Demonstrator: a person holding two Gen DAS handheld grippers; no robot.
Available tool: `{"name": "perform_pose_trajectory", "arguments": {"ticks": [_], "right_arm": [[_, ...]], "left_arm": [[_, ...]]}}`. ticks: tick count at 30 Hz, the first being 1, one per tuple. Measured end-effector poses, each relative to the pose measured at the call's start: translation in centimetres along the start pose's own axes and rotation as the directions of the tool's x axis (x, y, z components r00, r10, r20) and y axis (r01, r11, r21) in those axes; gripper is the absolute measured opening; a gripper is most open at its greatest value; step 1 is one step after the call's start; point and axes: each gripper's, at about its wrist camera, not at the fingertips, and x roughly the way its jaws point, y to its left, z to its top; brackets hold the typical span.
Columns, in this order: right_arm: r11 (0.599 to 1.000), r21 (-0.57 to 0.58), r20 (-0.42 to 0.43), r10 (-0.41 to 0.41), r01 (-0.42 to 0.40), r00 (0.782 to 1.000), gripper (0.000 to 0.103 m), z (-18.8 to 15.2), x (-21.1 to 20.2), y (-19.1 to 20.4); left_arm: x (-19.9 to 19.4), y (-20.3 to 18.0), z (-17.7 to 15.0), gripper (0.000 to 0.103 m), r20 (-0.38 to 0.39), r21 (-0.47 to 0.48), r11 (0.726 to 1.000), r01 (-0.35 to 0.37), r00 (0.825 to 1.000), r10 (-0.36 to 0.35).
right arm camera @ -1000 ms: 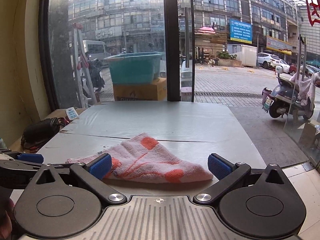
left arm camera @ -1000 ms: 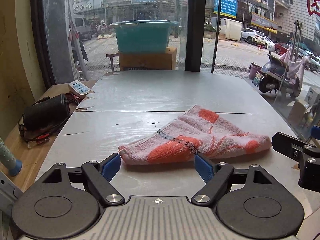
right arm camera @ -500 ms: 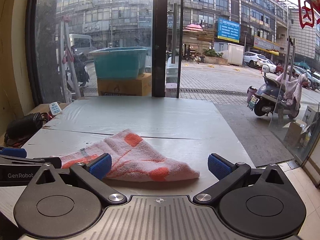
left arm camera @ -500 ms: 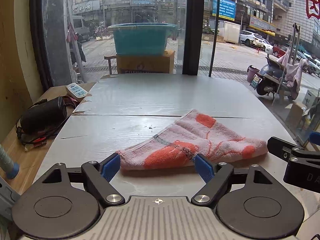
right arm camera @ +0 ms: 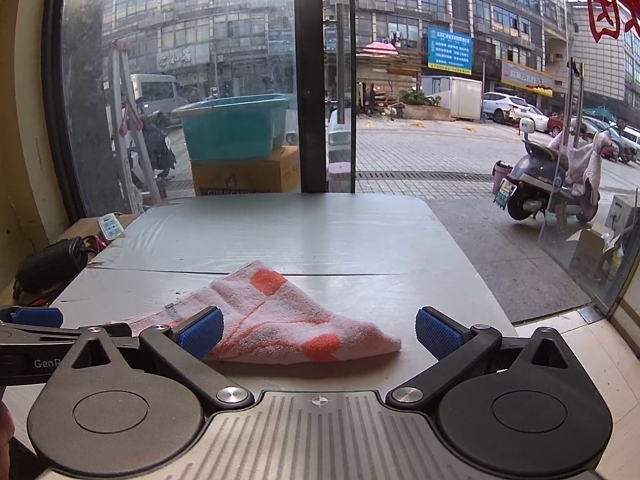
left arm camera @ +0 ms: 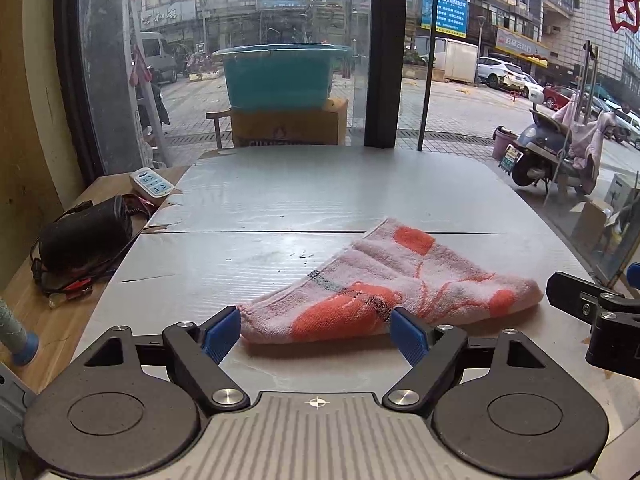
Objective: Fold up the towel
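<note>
A pink towel with orange patches [left arm camera: 384, 288] lies folded into a rough triangle on the grey table [left arm camera: 320, 192]. It also shows in the right wrist view [right arm camera: 280, 320]. My left gripper [left arm camera: 316, 334] is open, its blue pads either side of the towel's near left end, just short of it. My right gripper [right arm camera: 318, 334] is open at the towel's near right end. The right gripper shows at the right edge of the left wrist view [left arm camera: 600, 312]. The left gripper shows at the left edge of the right wrist view [right arm camera: 36, 320].
A black bag [left arm camera: 84, 236] and a white power strip [left arm camera: 152, 182] lie on the wooden bench left of the table. A teal tub [left arm camera: 280, 76] on a cardboard box stands behind the window. The table's right edge drops to the floor.
Both grippers have drawn back slightly and stay open. The towel has not moved on the table.
</note>
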Motion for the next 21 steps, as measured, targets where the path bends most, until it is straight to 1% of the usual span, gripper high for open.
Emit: {"name": "perform_pose_trajectory", "arguments": {"ticks": [4,12,21], "right_arm": [[1.000,0.003,-0.010,0.003,-0.003,1.000,0.103,-0.11,0.30,0.21],[1.000,0.009,-0.007,-0.020,0.020,1.000,0.103,0.05,0.45,0.06],[1.000,0.001,-0.014,-0.008,0.008,1.000,0.103,0.01,0.54,0.25]], "left_arm": [[0.10,0.25,0.12,0.083,0.001,-0.002,1.000,-0.006,1.000,0.006],[0.51,0.50,0.20,0.083,-0.009,-0.008,1.000,-0.014,1.000,0.014],[0.28,0.34,0.35,0.083,-0.002,0.005,1.000,-0.025,1.000,0.025]]}}
